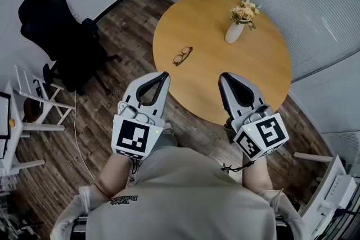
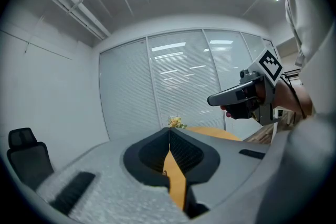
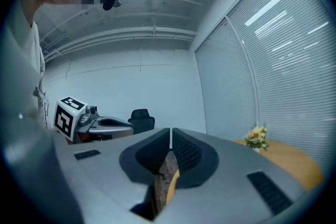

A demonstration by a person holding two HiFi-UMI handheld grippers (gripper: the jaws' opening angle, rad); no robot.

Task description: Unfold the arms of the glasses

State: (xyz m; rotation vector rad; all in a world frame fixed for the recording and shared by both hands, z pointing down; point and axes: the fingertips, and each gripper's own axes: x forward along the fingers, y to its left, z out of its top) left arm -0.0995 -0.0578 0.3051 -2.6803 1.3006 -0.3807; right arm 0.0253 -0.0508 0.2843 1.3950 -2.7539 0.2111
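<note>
The brown-rimmed glasses [image 1: 183,55] lie on the round wooden table [image 1: 253,87], left of its middle; whether their arms are folded is too small to tell. Both grippers hover short of the table's near edge, side by side, pointing toward it. My left gripper [image 1: 163,74] has its jaws together with nothing between them, and its tips [image 2: 169,129] meet in the left gripper view. My right gripper [image 1: 224,76] is also shut and empty, its tips [image 3: 170,130] closed in the right gripper view. The glasses sit beyond and between the two grippers, untouched.
A white vase of flowers [image 1: 236,28] stands on the table's far side. A black office chair [image 1: 62,36] and a white rack [image 1: 31,101] are on the wooden floor to the left. White furniture [image 1: 332,194] stands at the lower right. Blinds cover the windows behind the table.
</note>
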